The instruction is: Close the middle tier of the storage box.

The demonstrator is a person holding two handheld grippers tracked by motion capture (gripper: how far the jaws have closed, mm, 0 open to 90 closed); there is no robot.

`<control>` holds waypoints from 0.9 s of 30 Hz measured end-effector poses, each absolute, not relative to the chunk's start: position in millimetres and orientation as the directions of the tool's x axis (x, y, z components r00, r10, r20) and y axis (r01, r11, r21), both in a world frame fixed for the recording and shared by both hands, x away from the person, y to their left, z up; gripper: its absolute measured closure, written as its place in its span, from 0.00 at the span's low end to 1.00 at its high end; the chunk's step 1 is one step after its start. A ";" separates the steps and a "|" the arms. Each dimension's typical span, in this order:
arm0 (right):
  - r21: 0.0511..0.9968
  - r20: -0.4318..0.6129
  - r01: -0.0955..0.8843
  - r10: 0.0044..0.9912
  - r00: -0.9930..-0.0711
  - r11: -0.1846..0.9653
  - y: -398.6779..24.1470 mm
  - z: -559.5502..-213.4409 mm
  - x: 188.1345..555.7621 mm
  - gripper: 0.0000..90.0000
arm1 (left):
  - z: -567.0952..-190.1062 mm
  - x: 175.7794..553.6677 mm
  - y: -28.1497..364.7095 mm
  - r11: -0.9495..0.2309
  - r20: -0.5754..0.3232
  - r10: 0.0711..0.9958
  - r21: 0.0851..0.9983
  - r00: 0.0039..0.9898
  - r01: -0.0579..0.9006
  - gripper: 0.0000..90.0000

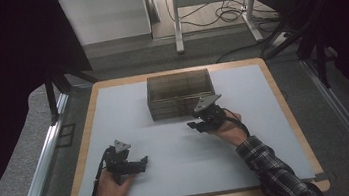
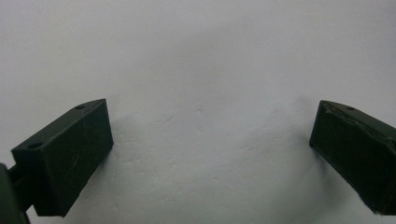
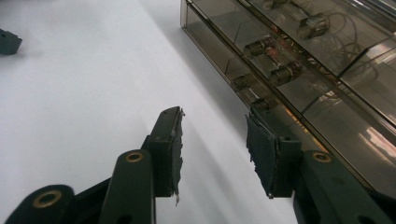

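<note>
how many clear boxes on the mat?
1: the smoky transparent compartment box at the far middle of the mat, right beside the right gripper. Nothing appears to hide another.

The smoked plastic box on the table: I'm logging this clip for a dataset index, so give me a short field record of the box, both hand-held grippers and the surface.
box: smoked transparent compartment box, lid closed, at the far middle of the mat
contents: small parts and wires, seen through the lid
left hand-held gripper: open, nothing between its jaws, low over the mat near the front left
right hand-held gripper: jaws parted, nothing between them, beside the box's front wall
surface: pale grey mat on a wooden table
</note>
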State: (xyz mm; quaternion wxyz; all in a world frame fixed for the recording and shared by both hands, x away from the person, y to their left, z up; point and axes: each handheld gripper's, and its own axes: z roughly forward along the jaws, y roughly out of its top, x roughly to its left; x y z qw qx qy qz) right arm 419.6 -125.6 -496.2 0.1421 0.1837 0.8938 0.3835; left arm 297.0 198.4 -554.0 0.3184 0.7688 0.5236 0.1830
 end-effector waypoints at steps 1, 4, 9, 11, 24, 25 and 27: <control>0.738 -0.112 0.220 0.438 -0.892 0.638 -125.6 -496.2 419.1 0.60 | -553.9 297.0 198.5 -0.249 -0.052 0.921 0.681 0.385 0.689 0.00; 0.738 -0.112 0.219 0.436 -0.893 0.638 -126.1 -496.8 417.6 0.58 | -553.9 297.0 198.5 -0.249 -0.052 0.921 0.681 0.385 0.689 0.00; 0.738 -0.109 0.220 0.434 -0.894 0.638 -127.4 -497.0 415.4 0.56 | -553.9 297.0 198.6 -0.249 -0.053 0.921 0.680 0.385 0.689 0.00; 0.739 -0.105 0.222 0.435 -0.894 0.636 -127.8 -496.8 413.9 0.55 | -553.9 297.0 198.6 -0.249 -0.053 0.921 0.680 0.385 0.689 0.00; 0.744 -0.108 0.213 0.430 -0.896 0.633 -131.7 -493.7 401.7 0.47 | -553.9 297.0 198.4 -0.249 -0.052 0.922 0.681 0.385 0.689 0.00; 0.745 -0.106 0.215 0.430 -0.896 0.632 -132.0 -493.8 400.3 0.46 | -553.9 297.0 198.5 -0.249 -0.052 0.921 0.681 0.385 0.689 0.00; 0.743 -0.107 0.213 0.427 -0.898 0.635 -132.8 -494.4 399.1 0.45 | -553.9 297.0 198.5 -0.249 -0.052 0.921 0.681 0.385 0.689 0.00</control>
